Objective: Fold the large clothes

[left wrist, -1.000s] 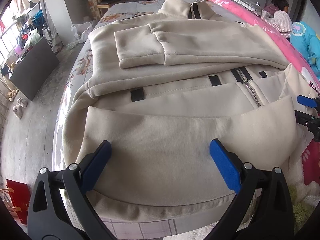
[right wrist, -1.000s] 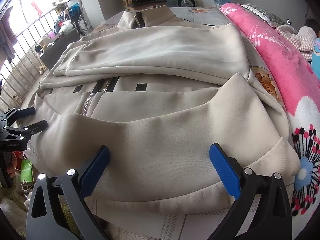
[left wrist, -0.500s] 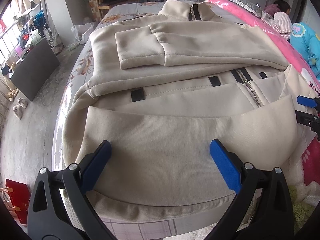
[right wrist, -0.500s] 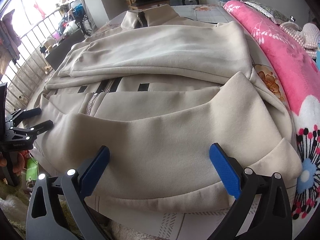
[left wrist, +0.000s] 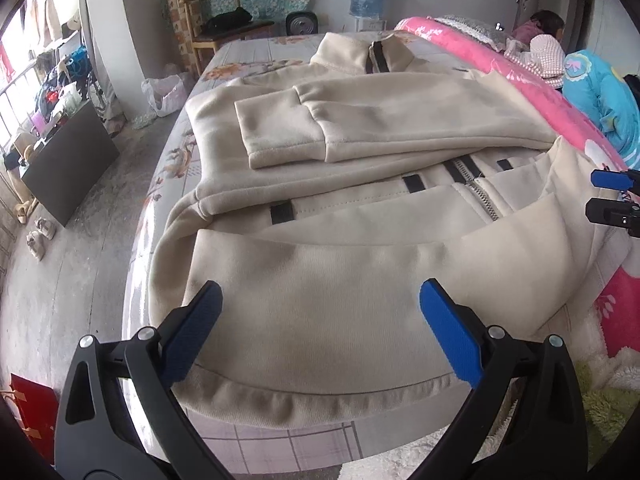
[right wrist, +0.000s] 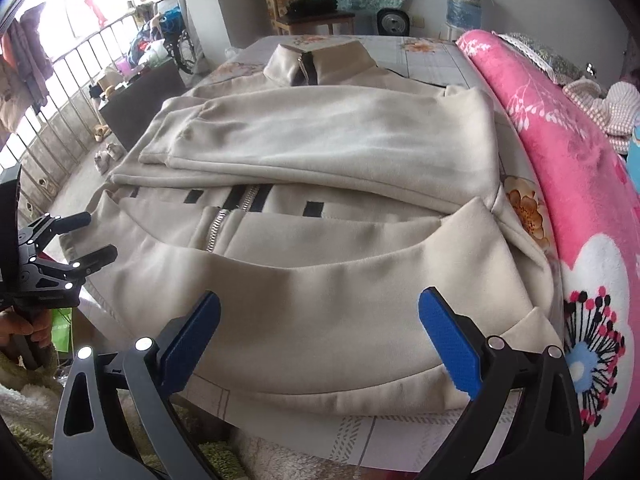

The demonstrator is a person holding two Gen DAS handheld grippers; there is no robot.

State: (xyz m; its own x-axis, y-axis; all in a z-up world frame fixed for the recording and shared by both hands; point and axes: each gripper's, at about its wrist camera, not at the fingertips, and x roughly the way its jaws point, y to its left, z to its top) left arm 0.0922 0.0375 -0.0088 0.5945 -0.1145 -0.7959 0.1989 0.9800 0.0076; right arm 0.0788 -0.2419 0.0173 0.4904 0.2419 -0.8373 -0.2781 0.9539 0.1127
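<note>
A large cream zip jacket (left wrist: 360, 216) (right wrist: 320, 184) lies flat on the bed, collar at the far end. Both sleeves are folded across its chest and the hem part is folded up toward the zipper. My left gripper (left wrist: 320, 320) hangs open just above the near left part of the hem, nothing between its blue pads. My right gripper (right wrist: 320, 324) hovers open over the near right part of the hem. Each gripper also shows at the other view's edge: the right gripper (left wrist: 614, 196) and the left gripper (right wrist: 80, 240), held by a hand.
A pink flowered blanket (right wrist: 568, 184) runs along the bed's right side, with a person (left wrist: 548, 36) lying at its far end. Left of the bed are bare floor, a dark cabinet (left wrist: 68, 160) and a red bag (left wrist: 32, 404). A wooden chair (left wrist: 224, 20) stands beyond.
Both grippers have drawn back a little and risen, so the jacket sits slightly farther away. The jacket itself has not moved, and both grippers stay open.
</note>
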